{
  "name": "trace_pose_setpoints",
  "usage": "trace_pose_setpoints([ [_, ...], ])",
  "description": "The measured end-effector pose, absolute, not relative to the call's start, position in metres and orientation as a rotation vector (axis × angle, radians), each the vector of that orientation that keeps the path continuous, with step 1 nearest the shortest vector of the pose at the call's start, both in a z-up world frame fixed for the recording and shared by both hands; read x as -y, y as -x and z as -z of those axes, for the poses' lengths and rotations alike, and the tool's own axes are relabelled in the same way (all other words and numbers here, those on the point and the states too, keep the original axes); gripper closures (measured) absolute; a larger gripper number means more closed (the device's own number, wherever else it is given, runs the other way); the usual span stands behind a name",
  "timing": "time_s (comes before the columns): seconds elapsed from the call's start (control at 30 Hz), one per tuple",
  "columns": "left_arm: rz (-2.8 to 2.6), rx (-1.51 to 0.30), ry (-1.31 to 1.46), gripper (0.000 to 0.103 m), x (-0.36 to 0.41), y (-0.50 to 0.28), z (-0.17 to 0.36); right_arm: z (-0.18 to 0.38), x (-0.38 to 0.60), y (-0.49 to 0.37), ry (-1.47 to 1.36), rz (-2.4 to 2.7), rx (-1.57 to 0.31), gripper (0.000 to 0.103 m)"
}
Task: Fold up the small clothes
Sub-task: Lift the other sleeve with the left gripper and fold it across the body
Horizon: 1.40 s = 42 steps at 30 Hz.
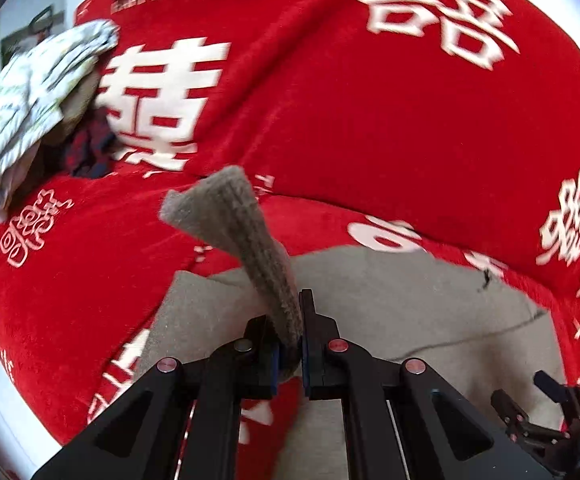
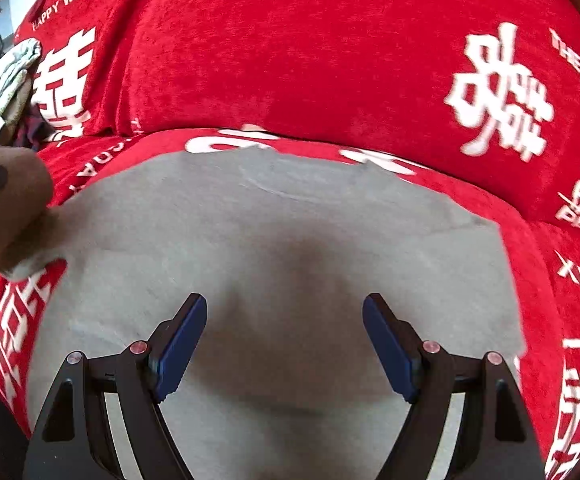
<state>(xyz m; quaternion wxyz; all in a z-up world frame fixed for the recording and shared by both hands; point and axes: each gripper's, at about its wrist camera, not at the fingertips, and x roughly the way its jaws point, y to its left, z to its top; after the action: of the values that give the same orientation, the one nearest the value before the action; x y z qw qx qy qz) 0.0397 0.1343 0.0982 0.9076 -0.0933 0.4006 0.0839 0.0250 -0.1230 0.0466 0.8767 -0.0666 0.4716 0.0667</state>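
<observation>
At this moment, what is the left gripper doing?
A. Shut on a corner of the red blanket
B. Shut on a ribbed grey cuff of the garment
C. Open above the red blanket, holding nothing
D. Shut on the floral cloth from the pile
B: in the left wrist view the left gripper pinches the ribbed grey cuff, which rises from between its pads above the grey garment.

1. A flat garment [image 2: 273, 240] lies spread on the blanket [image 2: 310, 60], near its front edge.
2. A ribbed cuff [image 1: 229, 216] rises from the garment's left side, between the left gripper's [image 1: 290, 344] fingers.
3. A pile of clothes [image 1: 29, 100] sits at the blanket's far left corner.
4. The right gripper [image 2: 283, 344] is above the garment's middle.
</observation>
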Motion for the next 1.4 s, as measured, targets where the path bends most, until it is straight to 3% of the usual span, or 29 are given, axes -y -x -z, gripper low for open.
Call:
trace_pose_setpoints([
  [0.37, -0.117, -0.939, 0.087, 0.095, -0.040, -0.065, -0.078, -0.032, 0.171, 0.004, 0.110, -0.104, -0.984, 0.020],
  [1.4, 0.122, -0.901, -0.131, 0.095, 0.142, -0.046, -0.104, -0.043, 0.279, 0.023, -0.030, -0.013, -0.914, 0.020],
])
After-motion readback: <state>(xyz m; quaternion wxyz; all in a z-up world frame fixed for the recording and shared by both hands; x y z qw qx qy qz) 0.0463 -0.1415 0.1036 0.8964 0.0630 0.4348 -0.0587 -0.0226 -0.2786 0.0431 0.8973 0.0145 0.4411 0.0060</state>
